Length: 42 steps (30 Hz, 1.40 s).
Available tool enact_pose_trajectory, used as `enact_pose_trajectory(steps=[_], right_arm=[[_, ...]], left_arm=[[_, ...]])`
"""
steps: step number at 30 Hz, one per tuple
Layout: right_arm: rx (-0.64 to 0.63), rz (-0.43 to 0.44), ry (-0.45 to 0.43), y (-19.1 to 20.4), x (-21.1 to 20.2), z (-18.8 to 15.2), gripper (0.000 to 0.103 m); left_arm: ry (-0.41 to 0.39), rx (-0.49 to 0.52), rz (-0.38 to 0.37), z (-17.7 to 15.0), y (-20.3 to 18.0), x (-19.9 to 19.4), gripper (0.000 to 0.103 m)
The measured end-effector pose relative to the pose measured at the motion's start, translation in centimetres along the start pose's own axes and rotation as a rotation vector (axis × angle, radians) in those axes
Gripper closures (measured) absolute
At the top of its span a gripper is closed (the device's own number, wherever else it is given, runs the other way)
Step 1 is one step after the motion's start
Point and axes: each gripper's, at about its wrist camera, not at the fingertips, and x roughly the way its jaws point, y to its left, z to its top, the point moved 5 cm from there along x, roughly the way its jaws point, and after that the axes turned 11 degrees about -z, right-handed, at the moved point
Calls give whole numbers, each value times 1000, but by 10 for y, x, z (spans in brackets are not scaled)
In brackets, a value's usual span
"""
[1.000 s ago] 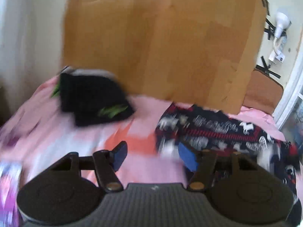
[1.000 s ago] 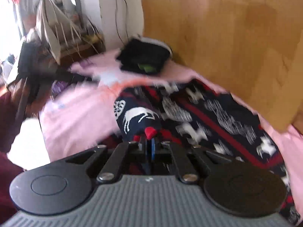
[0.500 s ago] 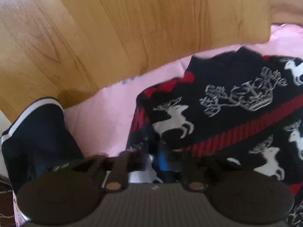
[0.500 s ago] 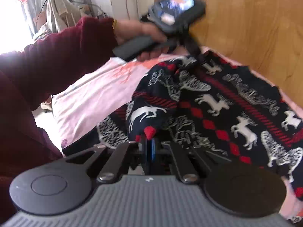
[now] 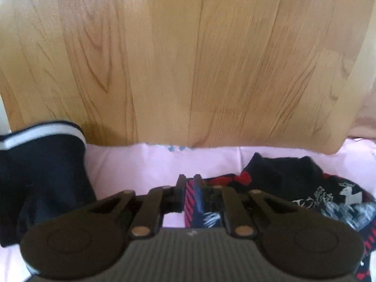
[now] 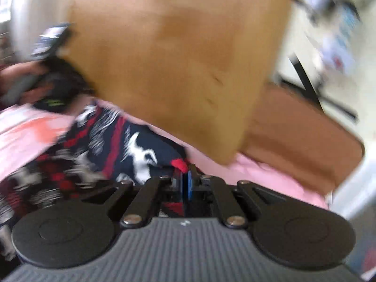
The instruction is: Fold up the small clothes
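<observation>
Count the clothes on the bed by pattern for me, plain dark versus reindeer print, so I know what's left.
Reindeer-print, navy, red and white: 1, the reindeer garment, pinched in both tongs, left tongs and right tongs.
Plain dark with a white band: 1, the dark folded garment lying beside the wooden board.
Total: 2

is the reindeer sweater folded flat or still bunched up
Bunched up: the sweater lies rumpled on the pink sheet, an edge pinched in the left gripper and another in the right gripper.
</observation>
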Motion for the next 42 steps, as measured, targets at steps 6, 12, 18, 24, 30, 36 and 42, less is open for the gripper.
enact_pose_trajectory(steps=[6,12,18,24,30,36,42], right_arm=[[145,-37,175,-24,94,-36,96],[217,-5,187,-25,106,-43,96],[229,23,117,-27,93,-23,96],[289,83,-36,-30,68,7,96],[290,18,200,-21,146,-31,85],[544,-2,157,-73,139,-41,60],[561,-26,150,-81,128,-53,56]], left_arm=[[-1,-46,-69,-20,2,14,77],[30,64,-45,-31,-5,26,41],[19,103,-52,-40,-6,37,94],[-55,-169,-132,-36,57,30,94],[-73,-131,-50,-47,55,31,83],[-204,-110,-77,-45,40,-13,78],[-195,-13,-198,-66,-5,-11,72]])
